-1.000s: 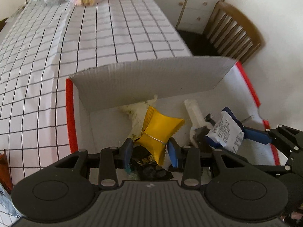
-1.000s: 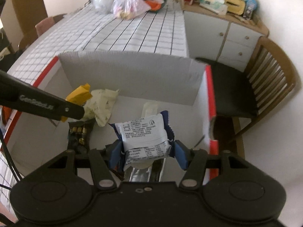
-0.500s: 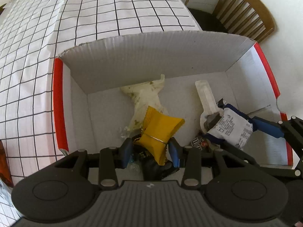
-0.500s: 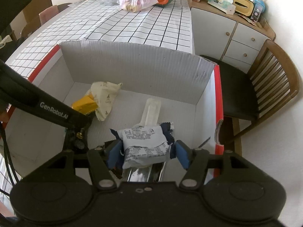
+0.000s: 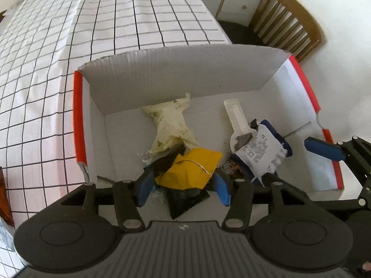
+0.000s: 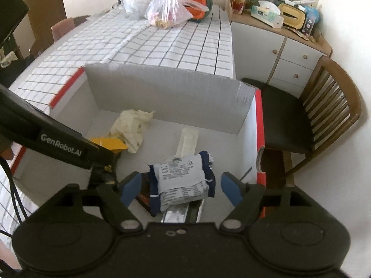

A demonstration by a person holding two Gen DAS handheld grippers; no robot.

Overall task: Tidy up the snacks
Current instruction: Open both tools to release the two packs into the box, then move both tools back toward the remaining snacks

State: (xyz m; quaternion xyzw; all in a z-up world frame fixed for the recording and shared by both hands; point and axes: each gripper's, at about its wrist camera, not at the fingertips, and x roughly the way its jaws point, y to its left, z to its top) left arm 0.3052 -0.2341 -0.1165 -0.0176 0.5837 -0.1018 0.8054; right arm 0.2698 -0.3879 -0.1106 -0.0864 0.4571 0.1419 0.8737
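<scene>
Cardboard box [image 5: 162, 78], red-edged, on checked tablecloth [image 5: 116, 18]. Left gripper [image 5: 183, 185]: jaws opening, yellow packet [image 5: 189, 171] loose between them near the front wall. Right gripper [image 6: 183, 190]: jaws opening, blue-and-white packet [image 6: 183, 180] between, unpressed, toward the right wall.

The right gripper [image 6: 180, 188] points down into a white box [image 6: 162, 92] with red edges, its jaws opening around a blue-and-white packet [image 6: 183, 180] that lies loose on a silver wrapper [image 6: 176, 215]. The left gripper's arm [image 6: 53, 136] crosses a yellow packet [image 6: 109, 143]. Beyond lie a cream packet [image 6: 132, 125] and a white sachet [image 6: 187, 139].
</scene>
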